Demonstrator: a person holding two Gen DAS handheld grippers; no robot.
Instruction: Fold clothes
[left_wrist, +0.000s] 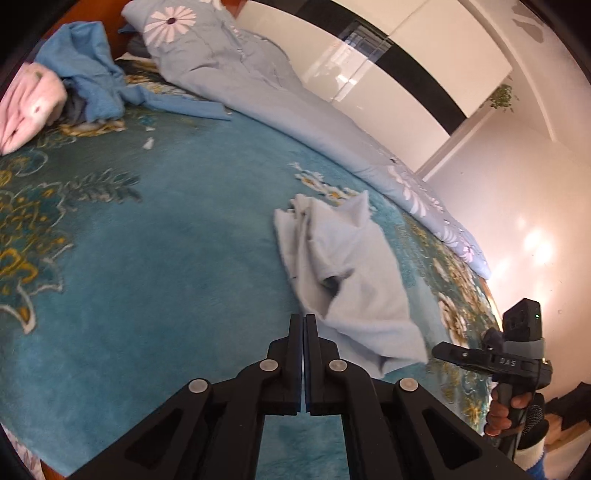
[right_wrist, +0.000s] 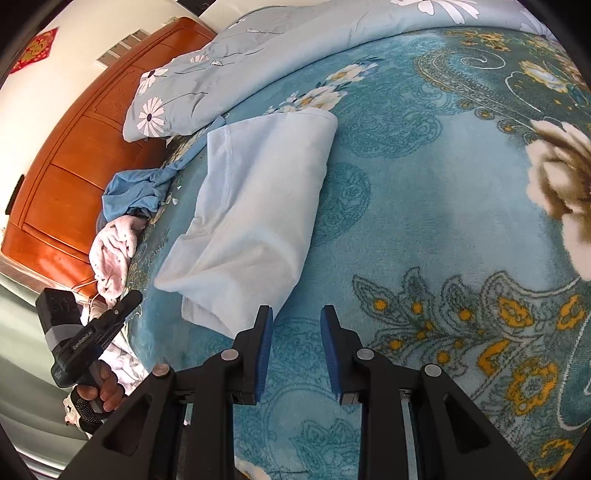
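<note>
Right wrist view: pale blue garment (right_wrist: 255, 206) was seen roughly folded, rumpled.
Right gripper (right_wrist: 296, 325), spread and empty, was held just short of it; left gripper (left_wrist: 303, 332) was pressed together.

I see a bed under a teal floral blanket (right_wrist: 424, 192), an orange wooden headboard (right_wrist: 74, 177) behind it, a glossy white wardrobe (left_wrist: 388, 74) alongside, and sunlight glaring on the white wall (left_wrist: 517, 206).

Floral quilt (left_wrist: 258, 85) lies beside an orange wooden headboard (right_wrist: 74, 155).
</note>
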